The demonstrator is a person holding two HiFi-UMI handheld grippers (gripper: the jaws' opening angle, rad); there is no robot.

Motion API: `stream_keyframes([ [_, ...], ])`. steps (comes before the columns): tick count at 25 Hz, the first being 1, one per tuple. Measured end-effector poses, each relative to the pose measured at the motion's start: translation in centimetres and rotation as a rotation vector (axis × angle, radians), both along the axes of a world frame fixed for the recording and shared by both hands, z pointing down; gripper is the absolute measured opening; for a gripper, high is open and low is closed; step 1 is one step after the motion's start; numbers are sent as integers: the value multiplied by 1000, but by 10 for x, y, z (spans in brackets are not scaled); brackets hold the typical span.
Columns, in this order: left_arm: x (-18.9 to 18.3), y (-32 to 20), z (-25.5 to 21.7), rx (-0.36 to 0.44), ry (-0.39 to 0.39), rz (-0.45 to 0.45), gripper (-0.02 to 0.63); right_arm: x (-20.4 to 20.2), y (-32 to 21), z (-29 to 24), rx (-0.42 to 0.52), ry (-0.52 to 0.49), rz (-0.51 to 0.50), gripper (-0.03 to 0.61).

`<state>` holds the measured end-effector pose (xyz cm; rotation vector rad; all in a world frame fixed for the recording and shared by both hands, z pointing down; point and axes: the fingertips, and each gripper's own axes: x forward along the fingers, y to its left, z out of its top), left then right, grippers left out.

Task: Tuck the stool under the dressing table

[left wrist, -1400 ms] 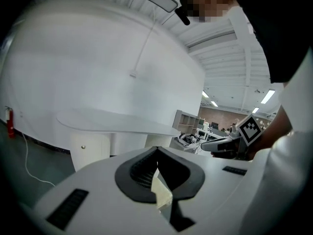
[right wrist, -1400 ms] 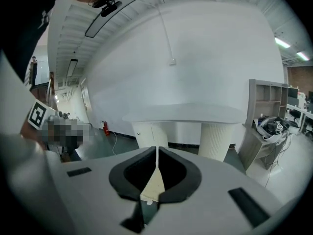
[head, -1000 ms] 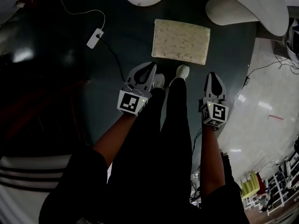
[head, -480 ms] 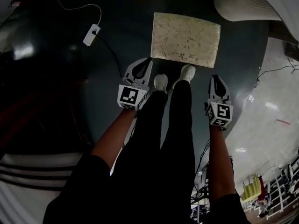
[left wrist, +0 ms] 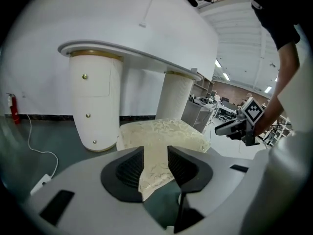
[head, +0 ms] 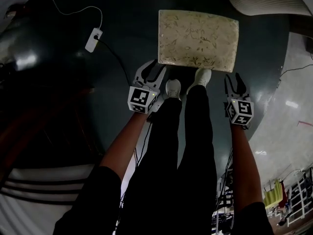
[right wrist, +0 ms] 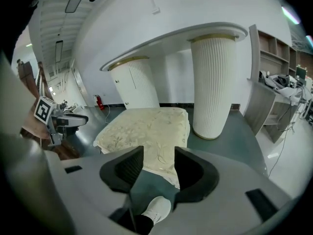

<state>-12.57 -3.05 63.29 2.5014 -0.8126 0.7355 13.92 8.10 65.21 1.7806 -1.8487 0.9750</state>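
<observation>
Cream patterned cloth covers the stool (head: 198,38); the floor (head: 122,33) is glossy, the dressing table (right wrist: 212,82) ribbed white.

White power strip (head: 93,39), dark floor (head: 129,31)

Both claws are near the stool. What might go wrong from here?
Left claw and right claw are opening with nothing between them; aimed at the stool's soft cushion corners, either grip may slip. Pushed crooked, the stool might hit a white pedestal. The floor cable nearby could snag.
</observation>
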Motion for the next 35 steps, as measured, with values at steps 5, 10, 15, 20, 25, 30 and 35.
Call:
stream_keyframes([
  [5,0,12,49,-92,-124,61,157,9,4,38,-49,1,33,227],
  [10,-6,8,72,-123,-159,24,199,1,-4,51,-35,-3,-32,245],
  [15,-3,6,85,-108,-162,5,199,2,0,58,-41,-14,-7,253],
  [20,-9,9,90,-82,-138,-17,204,-2,-7,63,-22,-29,4,259],
  [25,-8,10,87,-88,-134,-8,204,-2,-8,62,-27,-22,-14,258],
  [30,-10,10,94,-106,-153,-25,206,-3,-7,64,-43,-5,-5,257],
  [35,-3,7,92,-123,-190,-53,204,-1,-8,62,-46,-3,-7,256],
])
